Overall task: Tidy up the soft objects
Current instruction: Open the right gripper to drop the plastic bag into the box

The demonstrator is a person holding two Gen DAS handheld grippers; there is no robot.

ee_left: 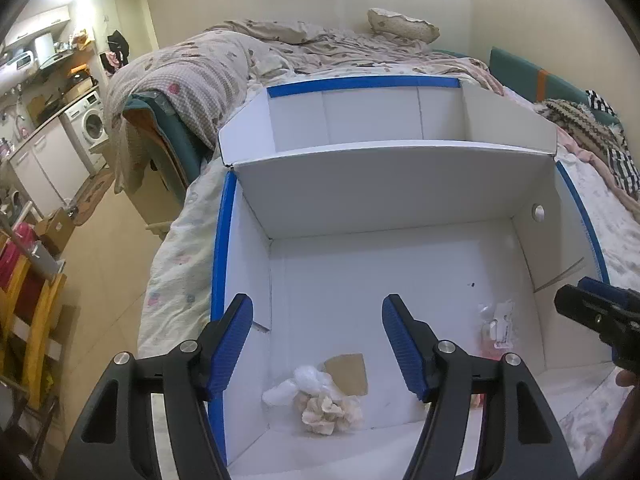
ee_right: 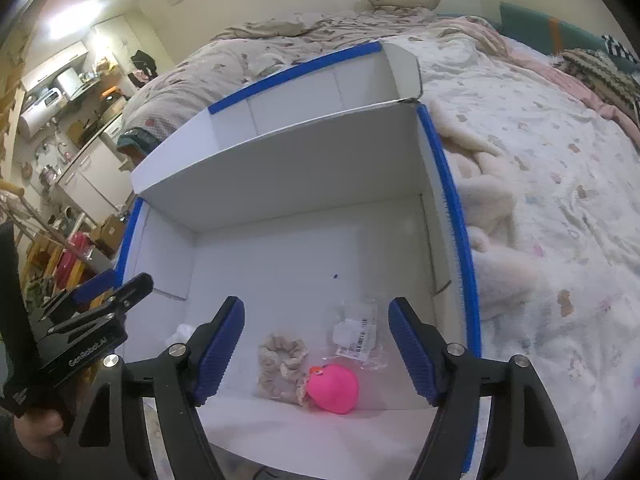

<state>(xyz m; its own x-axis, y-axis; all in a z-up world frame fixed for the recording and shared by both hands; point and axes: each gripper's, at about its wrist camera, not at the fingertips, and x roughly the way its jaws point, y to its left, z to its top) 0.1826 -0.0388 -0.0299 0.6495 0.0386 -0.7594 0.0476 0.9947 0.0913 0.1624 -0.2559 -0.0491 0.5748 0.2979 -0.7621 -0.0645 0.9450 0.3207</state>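
Note:
A white cardboard box with blue-taped rims [ee_left: 219, 240] [ee_right: 452, 184] lies open on the bed. Inside it lie a beige scrunchie [ee_left: 322, 414] [ee_right: 280, 364], a white fluffy item [ee_left: 308, 378] [ee_right: 182, 332], a brown paper piece [ee_left: 347, 372], a clear plastic packet [ee_left: 498, 326] [ee_right: 358, 334] and a pink round soft toy [ee_right: 334, 388]. My left gripper [ee_left: 318, 344] is open and empty above the box's near left part. My right gripper [ee_right: 316, 344] is open and empty above the scrunchie and toy. The right gripper also shows at the right edge of the left wrist view [ee_left: 600, 316].
The box has an upright flap [ee_left: 392, 184] and a lid section behind it. A cream fluffy blanket [ee_right: 488, 208] lies right of the box on the patterned bedsheet [ee_right: 560, 160]. A rumpled duvet [ee_left: 200, 68] and pillow [ee_left: 402, 24] lie behind. Kitchen units and a washing machine [ee_left: 90, 122] stand at left.

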